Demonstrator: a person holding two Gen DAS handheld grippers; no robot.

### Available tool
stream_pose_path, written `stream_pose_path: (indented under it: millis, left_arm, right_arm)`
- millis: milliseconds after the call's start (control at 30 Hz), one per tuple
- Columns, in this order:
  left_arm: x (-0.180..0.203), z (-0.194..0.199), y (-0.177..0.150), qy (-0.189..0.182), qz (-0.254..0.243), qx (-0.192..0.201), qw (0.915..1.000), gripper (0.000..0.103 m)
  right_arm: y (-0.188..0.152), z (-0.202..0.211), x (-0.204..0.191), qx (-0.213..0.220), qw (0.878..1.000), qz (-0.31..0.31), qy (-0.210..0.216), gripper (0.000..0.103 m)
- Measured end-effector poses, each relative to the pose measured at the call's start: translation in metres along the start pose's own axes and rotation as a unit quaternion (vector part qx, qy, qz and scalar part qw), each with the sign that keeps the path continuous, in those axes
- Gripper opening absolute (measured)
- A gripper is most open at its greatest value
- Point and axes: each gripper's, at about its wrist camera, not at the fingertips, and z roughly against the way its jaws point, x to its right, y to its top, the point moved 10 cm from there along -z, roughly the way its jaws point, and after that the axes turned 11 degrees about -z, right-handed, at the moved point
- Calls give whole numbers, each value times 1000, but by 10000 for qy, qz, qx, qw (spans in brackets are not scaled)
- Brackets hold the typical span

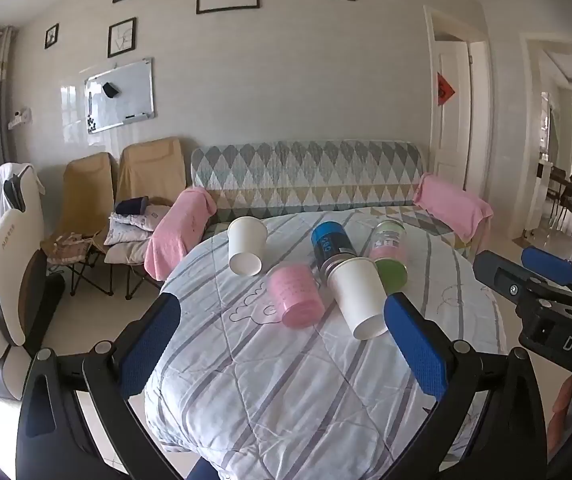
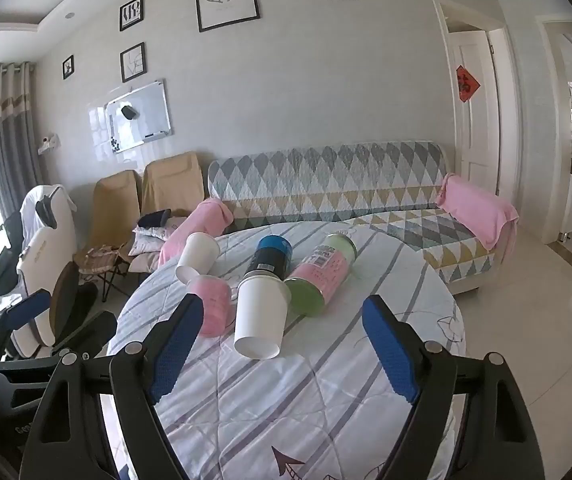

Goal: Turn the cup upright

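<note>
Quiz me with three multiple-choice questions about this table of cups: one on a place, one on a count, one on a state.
1. Where is the pink cup?
A. left of the near white paper cup
B. on the sofa
C. on the floor

2. How many white paper cups are on the table?
A. one
B. two
C. four

3. How is the left gripper?
A. open
B. shut on a cup
C. holding a can

Answers: 1 A, they lie side by side. 2 B, the far one lies apart. 3 A, its fingers are spread around nothing.
</note>
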Motion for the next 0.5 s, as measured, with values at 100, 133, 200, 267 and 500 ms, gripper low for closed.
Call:
stream_pose_path:
  millis: [100,133,200,267,500]
  left_arm:
    - [2,0,0,-32,0,-23,10000,103]
    - [1,-1,0,-27,20,-29,10000,103]
    - [1,-1,-1,-59,56,-35,10000,103]
    - [1,-1,-1,-62,50,-41,10000,103]
    - [2,-12,-9,-87,93,-42,9999,103]
  right_arm:
    - [0,0,-1,-11,10000,-5,-8,83]
    - [0,0,-2,-19,10000,0,4,83]
    - [-1,0,-2,-30,10000,10,-3,83]
    - [-1,0,-3,-53,10000,20,-5,83]
    - [-8,-9,-5,-86,9999,57,-27,83]
